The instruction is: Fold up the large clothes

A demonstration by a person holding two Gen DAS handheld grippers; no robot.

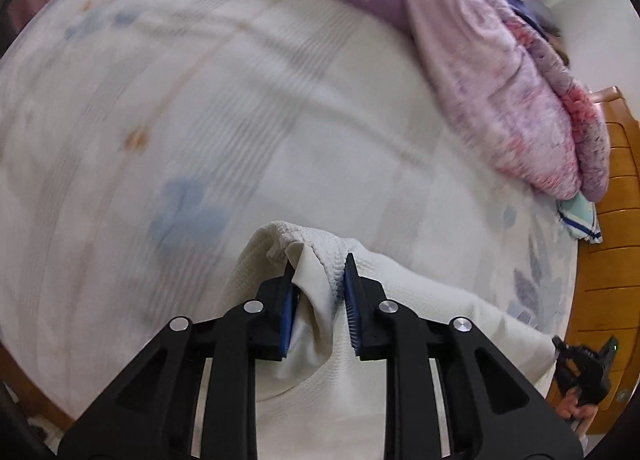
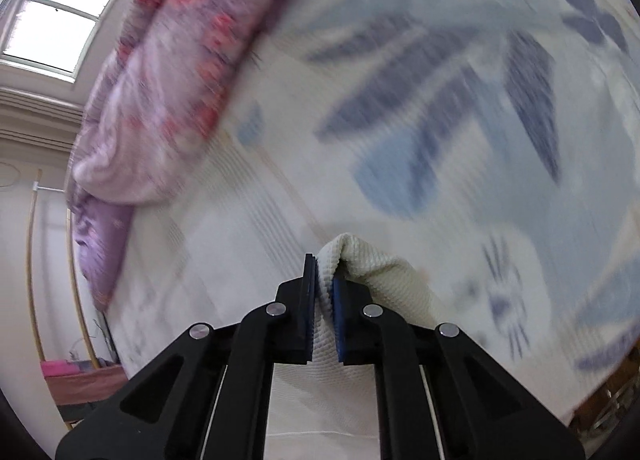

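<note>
White textured garment (image 1: 420, 300) held up over the bed (image 1: 200, 119), one bunch in each claw.

Left claw (image 1: 318, 300) and right claw (image 2: 324, 312) are both clamped on its fabric; pink quilt (image 1: 500, 91) piled along the far edge.

bedsheet (image 1: 200, 119) pattern blurred; white garment (image 1: 400, 320) cut off below.

A floral bedsheet (image 1: 208, 107) covers the bed. A pink-and-purple quilt (image 1: 492, 71) lies bunched along its far edge, near the window (image 2: 60, 7) and a wooden headboard (image 1: 612, 187).
</note>
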